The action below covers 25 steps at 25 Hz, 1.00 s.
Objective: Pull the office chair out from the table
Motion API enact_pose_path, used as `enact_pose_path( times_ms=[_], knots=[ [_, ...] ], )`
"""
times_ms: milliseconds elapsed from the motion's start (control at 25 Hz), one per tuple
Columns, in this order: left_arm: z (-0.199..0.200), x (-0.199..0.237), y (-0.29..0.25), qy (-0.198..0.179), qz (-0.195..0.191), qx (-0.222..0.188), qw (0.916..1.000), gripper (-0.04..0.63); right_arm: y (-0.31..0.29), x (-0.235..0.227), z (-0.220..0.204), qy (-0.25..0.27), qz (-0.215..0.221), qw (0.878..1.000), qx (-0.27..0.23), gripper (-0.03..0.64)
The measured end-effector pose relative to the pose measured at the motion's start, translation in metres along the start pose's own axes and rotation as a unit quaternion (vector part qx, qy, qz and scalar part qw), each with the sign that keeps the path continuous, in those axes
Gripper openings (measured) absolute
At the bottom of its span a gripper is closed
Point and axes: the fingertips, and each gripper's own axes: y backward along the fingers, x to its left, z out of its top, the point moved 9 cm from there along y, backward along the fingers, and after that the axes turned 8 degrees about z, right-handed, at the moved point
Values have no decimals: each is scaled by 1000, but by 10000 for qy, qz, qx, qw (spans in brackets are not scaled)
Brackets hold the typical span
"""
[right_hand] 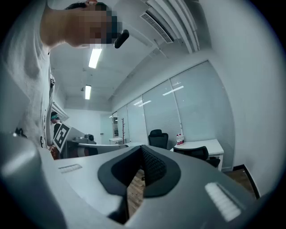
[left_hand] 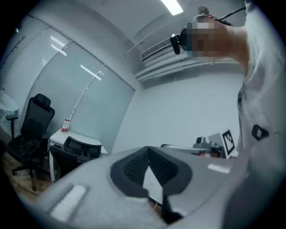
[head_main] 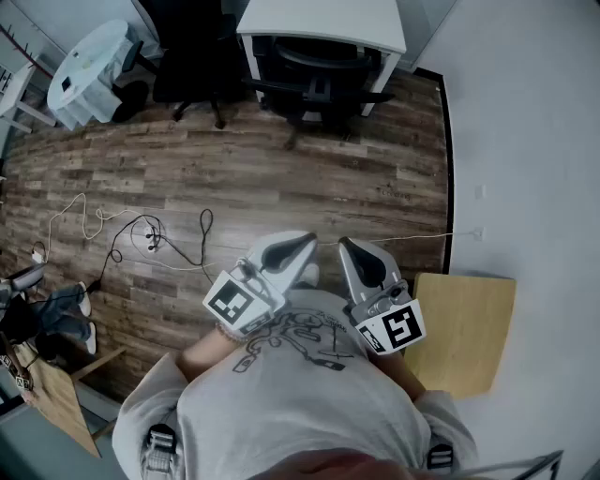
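Head view looks steeply down on a person in a light shirt standing on a wooden floor point(head_main: 281, 178), with a gripper held level in each hand just in front of the chest. The left gripper point(head_main: 305, 246) and the right gripper point(head_main: 349, 248) sit close side by side, tips pointing to the far end of the room. Each gripper view shows the jaws clenched, the dark pads meeting at the tip with nothing between them.

The office chair point(head_main: 314, 80) stands at the far side, tucked under the white table point(head_main: 323, 23), its backrest and armrests just showing beneath the table's near edge. It is well apart from both grippers, with open floor between. A second black chair point(head_main: 192, 56) stands just left of the table, and farther left is a round white table point(head_main: 89, 61). Loose cables point(head_main: 150, 234) trail over the floor to the near left. A light wooden board point(head_main: 464, 333) lies at the near right, beside the white wall point(head_main: 525, 141).
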Motion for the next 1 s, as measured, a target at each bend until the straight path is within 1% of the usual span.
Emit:
enact_pose_path(
  times_ms=[200,520,760,1000],
  knots=[
    [2,0,-3,-4,1,-14,10000,2,2,-1,3,27,-21,10000,-18,6],
    [0,-7,-19,-118,-5,46,9999,2,13,-18,3,-78,-80,9999,-110,6],
    [-12,-16,-36,-33,52,142,9999,2,27,-33,-1,-89,-64,9999,-60,6],
    [-22,-26,-47,-32,103,172,9998,2,41,-42,-6,-157,-23,9999,-55,6]
  ],
)
